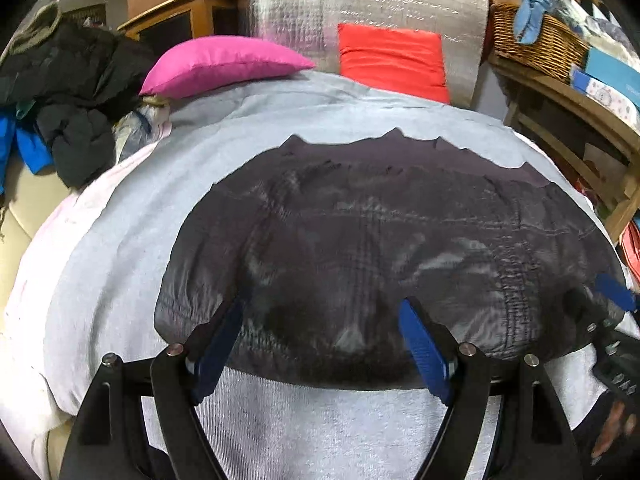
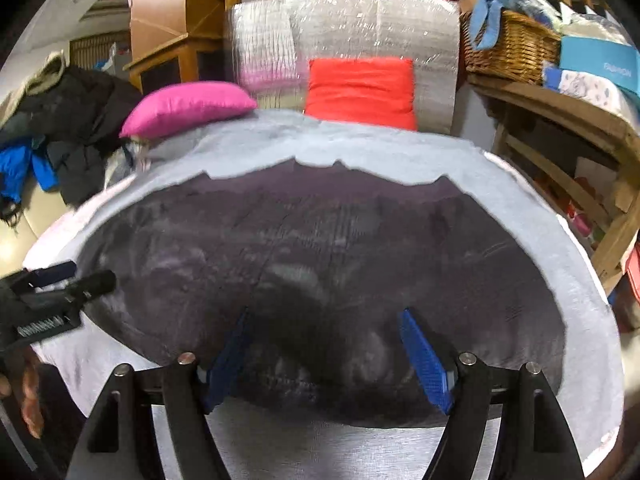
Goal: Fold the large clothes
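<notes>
In the left wrist view, a dark quilted garment (image 1: 380, 248) lies spread flat across the middle of the frame on a pale grey sheet (image 1: 120, 240) that covers the bed. The left gripper (image 1: 324, 332) rises from the bottom edge with its blue-padded fingers (image 1: 424, 352) spread wide over the garment's near hem — nothing is clamped between them. At the right edge the right gripper (image 1: 612, 300) shows over the garment's right end. A pink pillow (image 1: 216, 64) sits at upper left, an orange-red cushion (image 1: 392, 60) at upper centre, a wicker basket (image 1: 536, 40) at upper right, and a heap of dark clothes (image 1: 76, 92) at far left.

In the right wrist view, the same garment (image 2: 320, 260) fills the centre on the sheet (image 2: 580, 300). The right gripper (image 2: 324, 340) stands at the bottom, fingers (image 2: 424, 360) wide apart above the near hem, holding nothing. The left gripper (image 2: 60, 280) enters from the left edge — blurred, over the garment's left end. Pillow (image 2: 188, 108), cushion (image 2: 360, 92) and basket (image 2: 512, 48) line the top.
</notes>
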`<state>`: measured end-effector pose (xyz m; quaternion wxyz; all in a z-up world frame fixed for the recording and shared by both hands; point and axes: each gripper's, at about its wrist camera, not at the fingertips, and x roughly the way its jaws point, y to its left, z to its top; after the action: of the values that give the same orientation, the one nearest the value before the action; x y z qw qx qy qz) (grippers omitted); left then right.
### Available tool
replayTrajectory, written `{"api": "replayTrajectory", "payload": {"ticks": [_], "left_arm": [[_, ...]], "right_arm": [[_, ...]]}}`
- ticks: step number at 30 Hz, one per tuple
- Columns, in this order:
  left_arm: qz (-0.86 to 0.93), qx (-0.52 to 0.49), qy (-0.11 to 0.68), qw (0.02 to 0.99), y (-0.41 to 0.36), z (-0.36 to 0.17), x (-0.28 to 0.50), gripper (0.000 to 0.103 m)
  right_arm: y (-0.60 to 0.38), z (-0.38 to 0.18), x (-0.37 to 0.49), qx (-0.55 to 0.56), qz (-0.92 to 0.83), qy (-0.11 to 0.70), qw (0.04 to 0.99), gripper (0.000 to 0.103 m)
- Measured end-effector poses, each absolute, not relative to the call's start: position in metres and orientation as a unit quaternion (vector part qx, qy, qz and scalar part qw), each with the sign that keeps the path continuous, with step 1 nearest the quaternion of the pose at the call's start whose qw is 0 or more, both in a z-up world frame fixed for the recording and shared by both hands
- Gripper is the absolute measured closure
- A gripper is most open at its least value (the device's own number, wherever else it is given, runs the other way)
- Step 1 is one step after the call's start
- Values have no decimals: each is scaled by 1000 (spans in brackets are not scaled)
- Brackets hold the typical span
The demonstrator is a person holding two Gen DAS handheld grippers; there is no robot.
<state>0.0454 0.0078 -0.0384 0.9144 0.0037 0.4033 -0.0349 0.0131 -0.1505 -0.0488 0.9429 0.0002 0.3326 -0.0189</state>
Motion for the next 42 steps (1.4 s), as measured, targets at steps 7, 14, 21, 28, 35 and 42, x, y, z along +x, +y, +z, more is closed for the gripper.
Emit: {"api": "replayTrajectory", "payload": {"ticks": [7,14,21,28,35,42], "left_arm": [[-30,8,413,910,8,-46,49,22],[-30,12,421,906,5,-56,52,22],[-31,-1,415,909,7,-45,48,22],[-47,2,406,912,-4,-30,33,21],[-44,5,392,919,-12,-7,21,15],[-33,16,379,925,-21,14,8,5]], "right_arm": [[-159,-58,15,23,-22,344,938,24],[-158,-76,23,13,-28,355,934,13],[-162,-46,2,47,-24,317,947,13],[-148,-39,-20,46,-14,317,947,13],[-138,-35,-32,27,-31,336,941,13],[-133,-27,-38,12,-44,340,939,12]]}}
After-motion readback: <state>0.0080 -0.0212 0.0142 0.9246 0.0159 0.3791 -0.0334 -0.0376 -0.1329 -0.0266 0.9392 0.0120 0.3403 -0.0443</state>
